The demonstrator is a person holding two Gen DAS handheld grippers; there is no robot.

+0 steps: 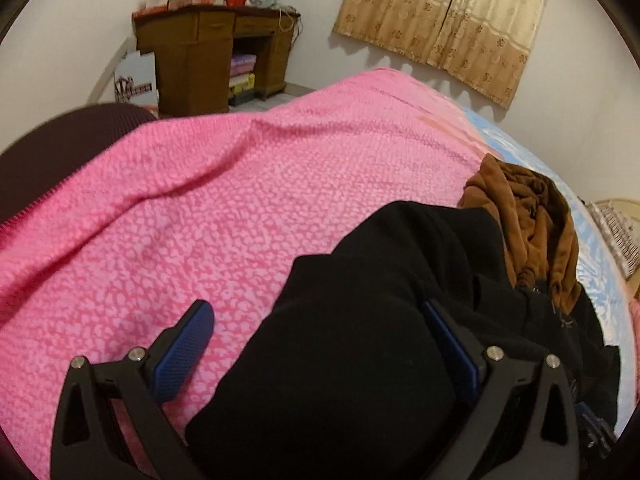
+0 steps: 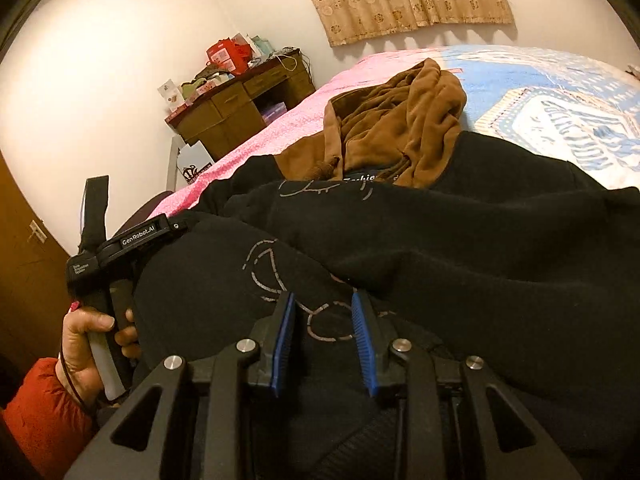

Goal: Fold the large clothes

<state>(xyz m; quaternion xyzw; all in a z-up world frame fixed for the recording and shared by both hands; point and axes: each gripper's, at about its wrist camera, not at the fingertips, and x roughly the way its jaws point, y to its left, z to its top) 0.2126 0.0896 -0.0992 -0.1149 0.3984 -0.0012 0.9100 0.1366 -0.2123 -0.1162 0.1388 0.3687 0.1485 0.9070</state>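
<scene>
1. The black garment [image 1: 360, 360] lies spread across the bed, over the pink blanket [image 1: 240, 208] and, in the right wrist view, up against the blue patterned blanket [image 2: 560, 92]. Pale line graphics are printed on its front.
2. The left gripper [image 1: 316, 332] has its jaws spread wide. One blue pad [image 1: 184, 348] sits over the pink blanket; the other pad rests at the black fabric. A rounded fold of the garment lies between them, not pinched.
3. The right gripper [image 2: 324, 332] has its jaws partly spread, a narrow gap between the blue pads. They sit low over the printed area of the black garment [image 2: 440, 248]; whether fabric is caught between them cannot be told.
4. In the right wrist view, the person's left hand [image 2: 92, 344] grips the handle of the other gripper at the garment's left edge.
5. A crumpled brown garment [image 2: 396, 124] lies just beyond the black one, touching it.
6. A wooden counter [image 1: 208, 52] stands against the far wall, loaded with boxes.
7. Patterned curtains [image 1: 444, 20] hang on the wall behind the bed.
</scene>
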